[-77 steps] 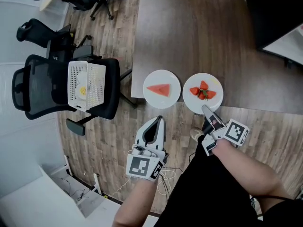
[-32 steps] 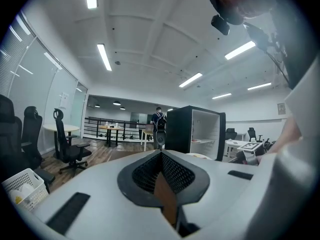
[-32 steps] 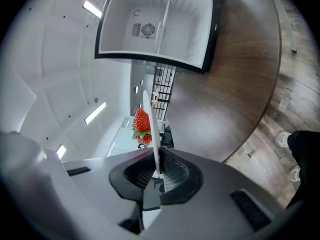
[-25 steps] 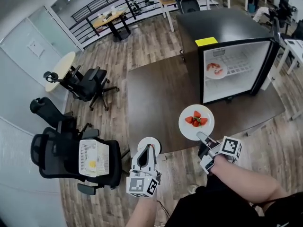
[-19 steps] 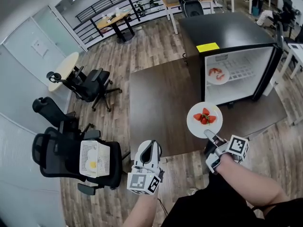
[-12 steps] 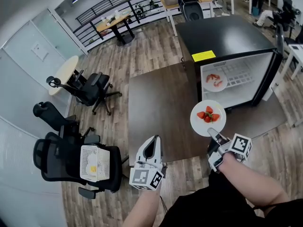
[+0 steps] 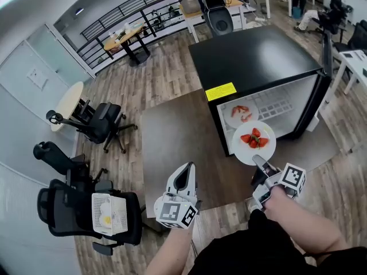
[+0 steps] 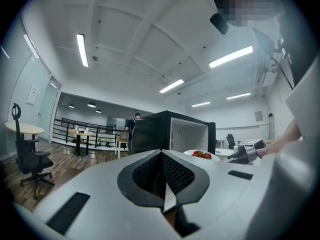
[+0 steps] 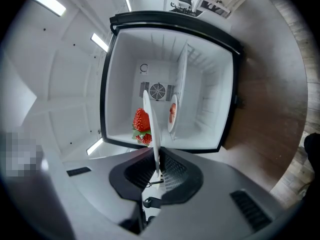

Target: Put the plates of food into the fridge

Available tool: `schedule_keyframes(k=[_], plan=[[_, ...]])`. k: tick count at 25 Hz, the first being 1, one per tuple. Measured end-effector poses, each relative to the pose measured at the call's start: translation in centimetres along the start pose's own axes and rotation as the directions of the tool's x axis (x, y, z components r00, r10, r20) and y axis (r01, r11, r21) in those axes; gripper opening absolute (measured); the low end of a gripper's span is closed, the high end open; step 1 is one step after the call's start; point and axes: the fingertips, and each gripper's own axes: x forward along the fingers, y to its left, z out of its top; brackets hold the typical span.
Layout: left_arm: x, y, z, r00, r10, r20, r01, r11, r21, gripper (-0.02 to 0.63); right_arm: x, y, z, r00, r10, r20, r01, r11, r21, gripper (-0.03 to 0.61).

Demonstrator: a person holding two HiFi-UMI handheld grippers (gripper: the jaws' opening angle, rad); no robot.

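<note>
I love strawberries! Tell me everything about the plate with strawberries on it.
The strawberry plate is round, white and smooth, maybe ceramic. A few red strawberries with green leaves sit near its middle. It is held about level in the air, off the table, with the right gripper shut on its near rim. It hangs just before the open fridge, where another plate already lies.

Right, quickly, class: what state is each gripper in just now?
Left gripper: jaws shut, holding nothing.
Right gripper: jaws shut on the strawberry plate at its rim.
</note>
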Motion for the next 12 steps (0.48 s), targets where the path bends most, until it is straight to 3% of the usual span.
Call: schedule_keyframes(k=[12], plan=[[8.1, -4.5, 0.2, 0.998, -0.069, -0.015, 0.069, 0.997, 0.023, 0.003, 0.1, -1.6, 9.0, 0.997, -0.018, 0.081, 0.017, 1.000, 0.021, 0.021]])
